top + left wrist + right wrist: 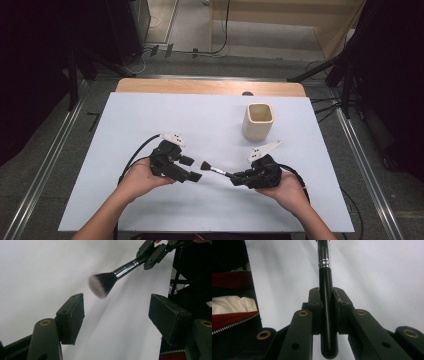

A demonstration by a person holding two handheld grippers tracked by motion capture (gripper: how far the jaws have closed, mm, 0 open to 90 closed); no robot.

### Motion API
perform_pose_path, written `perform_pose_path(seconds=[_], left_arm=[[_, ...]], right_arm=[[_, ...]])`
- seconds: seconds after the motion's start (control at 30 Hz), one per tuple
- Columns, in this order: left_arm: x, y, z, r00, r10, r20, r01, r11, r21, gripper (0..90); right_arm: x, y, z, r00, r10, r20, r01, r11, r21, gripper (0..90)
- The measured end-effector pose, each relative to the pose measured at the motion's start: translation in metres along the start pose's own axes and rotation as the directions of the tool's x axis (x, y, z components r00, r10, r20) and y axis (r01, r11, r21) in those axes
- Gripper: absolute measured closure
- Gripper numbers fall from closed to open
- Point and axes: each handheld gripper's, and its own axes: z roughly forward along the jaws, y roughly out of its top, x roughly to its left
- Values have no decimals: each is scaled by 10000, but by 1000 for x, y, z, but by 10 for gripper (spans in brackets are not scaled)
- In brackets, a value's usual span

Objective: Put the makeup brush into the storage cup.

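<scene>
High view: right gripper (235, 176) clenched on the handle of a makeup brush (212, 169), bristles pointing at the left gripper (191, 168), which hangs released just beside the tuft. Both sit low over the white tabletop (150, 120); a cream cup (258, 120) stands well apart behind, probably the brush's destination.

Left gripper view: jaws wide, nothing between them; the brush (103, 283) hovers ahead, tuft clear of the surface — likely presented for a handover.

Right gripper view: pads pinch the black handle (327, 305) near its butt end, leaving the ferrule free to take.
</scene>
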Motion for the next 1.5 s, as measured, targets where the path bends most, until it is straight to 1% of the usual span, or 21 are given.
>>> perform_pose_path(seconds=[0.2, 0.23, 0.33, 0.43, 0.5, 0.57, 0.67, 0.73, 0.77, 0.8, 1.0, 1.07, 1.1, 1.17, 1.23, 1.27, 1.3, 1.33, 1.37, 1.43, 1.5], left_arm=[[0, -3, 1, 10000, -39, -80, 38, 9999, -163, 297], [1, -5, 0, 9998, -199, -9, 198, 9992, -345, 297], [1, -5, 0, 9996, -271, -77, 267, 9984, -490, 296], [2, -6, 0, 9985, -522, -133, 510, 9956, -791, 292], [1, -6, 0, 9981, -597, -126, 585, 9949, -828, 286], [0, -6, 1, 9984, -513, -239, 493, 9957, -787, 283], [-1, -7, 2, 9978, -556, -351, 526, 9955, -794, 285], [-3, -10, 2, 9964, -762, -377, 722, 9926, -975, 286], [-3, -10, 2, 9964, -762, -377, 722, 9926, -975, 287], [-4, -11, 2, 9949, -964, -297, 922, 9885, -1199, 288], [-10, -13, -1, 9914, -1209, -503, 1112, 9801, -1643, 288], [-11, -14, -1, 9891, -1375, -524, 1257, 9747, -1850, 290], [-11, -14, -1, 9891, -1375, -524, 1257, 9747, -1850, 290], [-12, -15, -1, 9876, -1462, -566, 1326, 9715, -1963, 290], [-12, -15, -1, 9864, -1516, -629, 1365, 9704, -1990, 292], [-12, -16, -1, 9852, -1614, -582, 1460, 9669, -2094, 291], [-11, -16, -1, 9842, -1674, -572, 1514, 9643, -2175, 291], [-10, -17, -2, 9838, -1695, -580, 1529, 9632, -2209, 292], [-10, -17, -2, 9824, -1767, -610, 1588, 9611, -2261, 292], [-7, -18, -1, 9805, -1829, -714, 1628, 9606, -2253, 296], [-6, -18, 0, 9797, -1864, -743, 1652, 9593, -2288, 296]], right_arm=[[1, 0, -1, 9992, 366, 185, -363, 9992, -158, 799], [1, 1, -2, 9991, 367, 232, -362, 9991, -211, 799], [0, 1, -2, 9985, 425, 346, -410, 9982, -428, 799], [-3, 1, -4, 9975, 560, 423, -536, 9970, -564, 799], [-3, 1, -4, 9970, 608, 475, -578, 9964, -619, 799], [-4, 0, -5, 9960, 690, 571, -644, 9948, -789, 799], [-4, 0, -6, 9932, 805, 841, -717, 9920, -1036, 799], [-3, 0, -7, 9911, 911, 972, -793, 9898, -1186, 799], [-3, 0, -7, 9905, 978, 968, -849, 9879, -1299, 799], [-3, -1, -7, 9899, 990, 1013, -844, 9865, -1400, 799], [4, -6, -4, 9879, 1081, 1117, -884, 9818, -1680, 799], [6, -8, -2, 9854, 1182, 1224, -961, 9802, -1732, 799], [6, -8, -2, 9854, 1182, 1224, -961, 9802, -1732, 799], [8, -10, -2, 9823, 1490, 1138, -1246, 9724, -1973, 798], [10, -10, -2, 9805, 1544, 1214, -1273, 9703, -2058, 799], [11, -9, 0, 9775, 1667, 1292, -1365, 9671, -2147, 798], [11, -9, 0, 9775, 1667, 1292, -1365, 9671, -2147, 798], [13, -8, 1, 9749, 1790, 1328, -1455, 9625, -2291, 798], [13, -8, 1, 9749, 1790, 1328, -1455, 9625, -2291, 798], [16, -5, 5, 9714, 1790, 1563, -1382, 9605, -2415, 798], [17, -4, 6, 9698, 1842, 1598, -1420, 9593, -2441, 798]])
